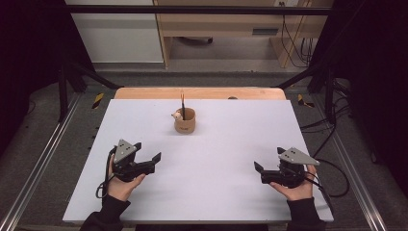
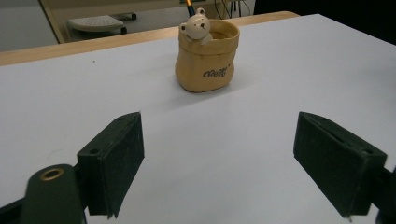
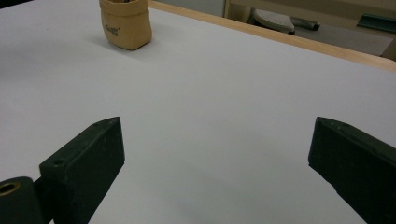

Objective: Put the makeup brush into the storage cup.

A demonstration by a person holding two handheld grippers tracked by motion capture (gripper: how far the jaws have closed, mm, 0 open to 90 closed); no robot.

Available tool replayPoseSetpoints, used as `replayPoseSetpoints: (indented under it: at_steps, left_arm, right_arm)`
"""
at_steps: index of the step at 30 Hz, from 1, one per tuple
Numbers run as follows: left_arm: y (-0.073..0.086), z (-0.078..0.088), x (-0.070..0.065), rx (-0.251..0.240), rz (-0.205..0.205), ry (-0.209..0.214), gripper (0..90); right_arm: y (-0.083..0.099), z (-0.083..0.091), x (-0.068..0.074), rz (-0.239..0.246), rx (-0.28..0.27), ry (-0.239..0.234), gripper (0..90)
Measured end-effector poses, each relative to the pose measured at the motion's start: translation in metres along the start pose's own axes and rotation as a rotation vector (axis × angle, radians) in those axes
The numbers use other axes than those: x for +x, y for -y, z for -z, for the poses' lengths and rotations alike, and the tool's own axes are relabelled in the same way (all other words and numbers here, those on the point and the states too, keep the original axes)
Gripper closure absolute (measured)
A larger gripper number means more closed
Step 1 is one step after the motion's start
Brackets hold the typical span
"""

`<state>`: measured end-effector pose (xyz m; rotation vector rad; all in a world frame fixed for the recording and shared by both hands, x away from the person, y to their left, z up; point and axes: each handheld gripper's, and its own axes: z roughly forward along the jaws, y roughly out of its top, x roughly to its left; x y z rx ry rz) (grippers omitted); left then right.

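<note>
Toward the far middle of the white worktop (image 1: 216, 159) stands a tan sack-shaped pot (image 1: 184, 121), upright, well apart from both tools. A small pale bear figure (image 2: 195, 28) leans over its rim, and a dark pencil-like stick (image 1: 183, 106) rises from inside — in the left gripper view that stick is cut off at the top edge, so just an orange-and-black stub shows. The lettering on the pot's front is too small to read with certainty. In the right gripper view the pot sits at the upper left with its mouth cropped, so what it holds cannot be made out there.

The left tool (image 1: 146, 161) lies low near the worktop's left front, held in the left hand (image 1: 120, 185), jaws spread wide with nothing between them — bare white surface shows in the gap. The right tool (image 1: 262, 169) rests at the right front in the right hand (image 1: 294, 187), its jaws likewise spread and empty. Both forearms are cut off by the bottom edge of the high view.
</note>
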<state>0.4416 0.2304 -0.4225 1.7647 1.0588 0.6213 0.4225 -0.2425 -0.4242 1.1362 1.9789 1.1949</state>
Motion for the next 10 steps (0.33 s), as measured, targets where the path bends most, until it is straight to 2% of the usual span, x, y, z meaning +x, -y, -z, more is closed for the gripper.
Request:
replayPoseSetpoints:
  at_steps: [10]
  left_arm:
    - [0.0113, 0.0094, 0.0098, 0.022, 0.012, 0.0, 11.2]
  right_arm:
    - [0.0027, 0.0034, -0.0022, -0.01, 0.002, 0.005, 3.9]
